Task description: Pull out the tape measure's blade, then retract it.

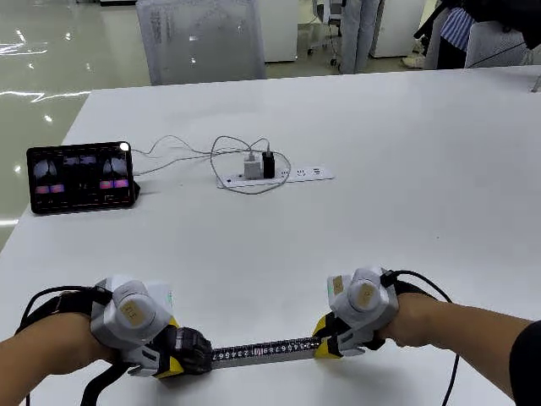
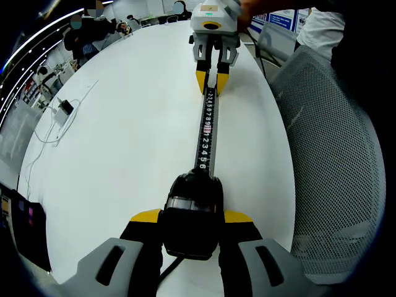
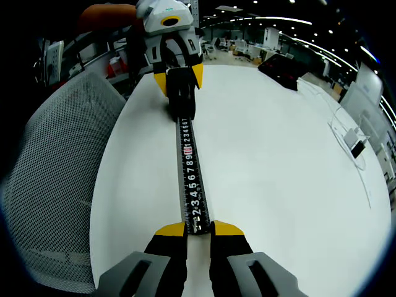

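Blade [image 1: 266,351] spans left gripper [image 1: 182,355] to right gripper [image 1: 325,345]

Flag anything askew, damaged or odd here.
Nothing stands out. The blade runs straight and unkinked between the left tool, shut on the case, and the right tool, shut on its tip.

Bright, even light; fisheye-warped edges

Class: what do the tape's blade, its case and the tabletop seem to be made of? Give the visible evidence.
Blade: probably thin coated metal; a dark, straight, flat strip with printed numerals. Case: likely black moulded plastic, rounded, with a dull sheen. Tabletop: smooth white, perhaps laminate; the look leaves it open.
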Available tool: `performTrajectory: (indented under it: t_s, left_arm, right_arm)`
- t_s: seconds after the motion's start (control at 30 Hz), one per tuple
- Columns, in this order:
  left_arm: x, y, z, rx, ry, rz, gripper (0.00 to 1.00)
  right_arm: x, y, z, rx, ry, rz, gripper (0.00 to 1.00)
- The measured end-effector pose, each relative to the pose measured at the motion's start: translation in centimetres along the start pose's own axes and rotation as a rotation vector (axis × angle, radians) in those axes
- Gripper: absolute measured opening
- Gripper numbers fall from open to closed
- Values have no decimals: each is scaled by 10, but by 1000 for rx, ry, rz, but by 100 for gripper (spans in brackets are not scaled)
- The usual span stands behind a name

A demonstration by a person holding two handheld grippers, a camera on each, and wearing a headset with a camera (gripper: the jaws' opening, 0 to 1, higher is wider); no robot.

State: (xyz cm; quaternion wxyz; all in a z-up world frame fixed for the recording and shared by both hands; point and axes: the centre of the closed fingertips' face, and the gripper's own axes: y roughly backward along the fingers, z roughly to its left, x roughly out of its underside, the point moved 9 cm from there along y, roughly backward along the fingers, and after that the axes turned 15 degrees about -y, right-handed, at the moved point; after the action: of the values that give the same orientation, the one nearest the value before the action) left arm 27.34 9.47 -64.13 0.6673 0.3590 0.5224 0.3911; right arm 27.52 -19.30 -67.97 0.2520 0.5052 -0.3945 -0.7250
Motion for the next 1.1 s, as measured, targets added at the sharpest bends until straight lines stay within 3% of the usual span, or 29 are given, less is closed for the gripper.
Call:
performTrajectory:
  t_s: [1.1]
  left_arm:
    - [0,0,-1,-4,4,-4,29]
  right_arm:
    - [21,16,-6,14,-18,14,9]
